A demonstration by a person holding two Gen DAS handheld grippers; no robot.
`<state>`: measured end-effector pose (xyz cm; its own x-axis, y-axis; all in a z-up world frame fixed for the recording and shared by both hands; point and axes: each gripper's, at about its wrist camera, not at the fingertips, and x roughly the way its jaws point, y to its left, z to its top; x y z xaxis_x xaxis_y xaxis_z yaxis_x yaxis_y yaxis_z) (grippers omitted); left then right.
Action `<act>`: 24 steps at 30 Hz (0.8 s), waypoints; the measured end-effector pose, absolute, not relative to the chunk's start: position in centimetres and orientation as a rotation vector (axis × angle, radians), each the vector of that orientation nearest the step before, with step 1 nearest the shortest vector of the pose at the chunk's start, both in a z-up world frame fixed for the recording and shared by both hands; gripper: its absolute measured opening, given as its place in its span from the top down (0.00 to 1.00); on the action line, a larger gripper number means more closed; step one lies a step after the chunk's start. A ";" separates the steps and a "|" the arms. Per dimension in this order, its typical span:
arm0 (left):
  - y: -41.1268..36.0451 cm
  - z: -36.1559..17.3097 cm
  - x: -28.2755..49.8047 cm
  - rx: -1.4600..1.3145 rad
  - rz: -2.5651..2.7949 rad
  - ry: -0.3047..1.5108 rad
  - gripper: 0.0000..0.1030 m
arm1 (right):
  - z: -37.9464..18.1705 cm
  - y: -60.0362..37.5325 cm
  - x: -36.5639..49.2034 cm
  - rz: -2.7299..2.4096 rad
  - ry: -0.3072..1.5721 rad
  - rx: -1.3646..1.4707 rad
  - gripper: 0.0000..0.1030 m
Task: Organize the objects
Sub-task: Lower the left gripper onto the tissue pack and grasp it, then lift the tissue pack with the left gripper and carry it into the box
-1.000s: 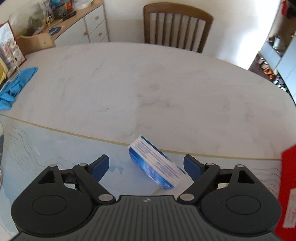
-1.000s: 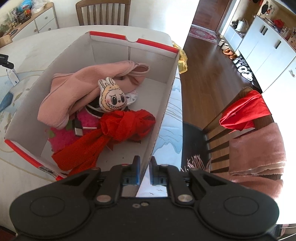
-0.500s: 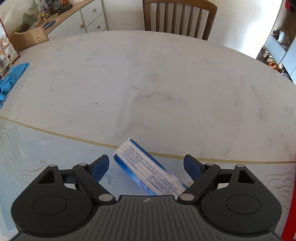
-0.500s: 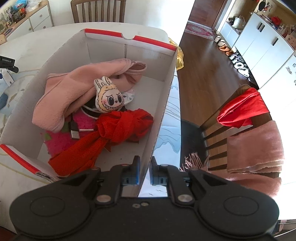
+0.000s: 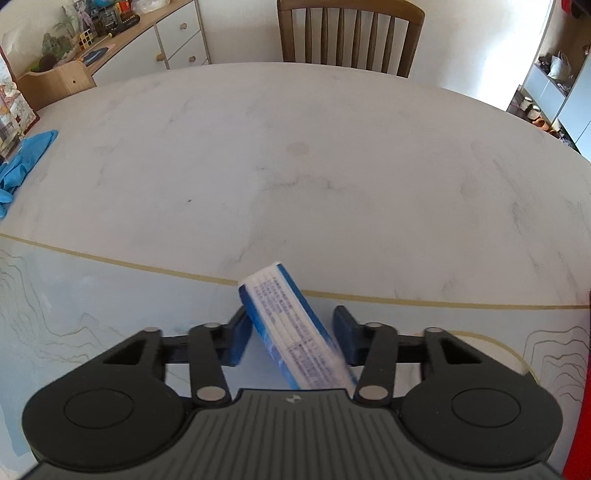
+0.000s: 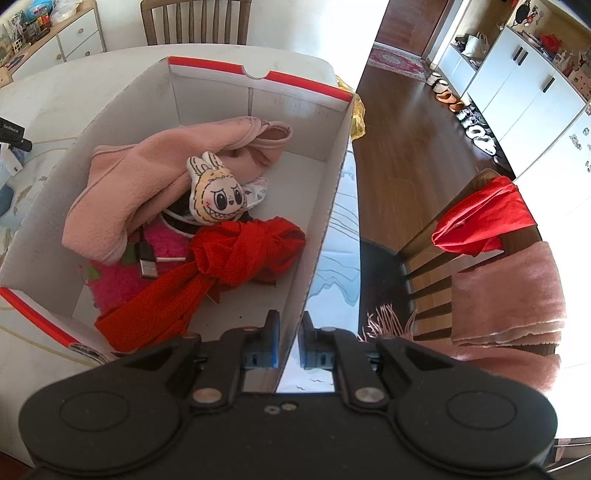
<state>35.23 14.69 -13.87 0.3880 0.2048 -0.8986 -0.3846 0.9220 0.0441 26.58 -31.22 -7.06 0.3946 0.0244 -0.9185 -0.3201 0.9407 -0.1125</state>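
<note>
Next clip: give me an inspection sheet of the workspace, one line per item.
Surface: pale marble-look table with a light printed mat at the near edge.
Job's things: blue-and-white packet, tilted; red-rimmed cardboard box holding pink cloth, plush toy and red scarf.
Clutter: blue glove at the table's left edge.
Grippers: left claw straddles the packet, contact unclear; right claw pinches the box's right wall.
Cables: USB cable in the box.
Surroundings: wooden chair, white sideboard, clothes-draped chair.
</note>
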 end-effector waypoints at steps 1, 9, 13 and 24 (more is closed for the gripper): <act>14.6 -13.7 35.1 -0.176 0.374 1.111 0.65 | -7.1 -31.2 26.5 0.223 1.147 -0.292 0.91; 12.3 -12.0 32.6 -0.101 0.305 1.088 0.74 | -7.2 -31.3 26.4 0.226 1.130 -0.299 0.93; 10.9 -11.1 30.7 -0.090 0.263 1.075 0.75 | -7.1 -31.5 26.3 0.235 1.124 -0.301 0.94; 5.7 -6.0 26.1 -0.054 0.114 1.016 0.75 | -7.1 -31.6 26.1 0.254 1.109 -0.295 0.93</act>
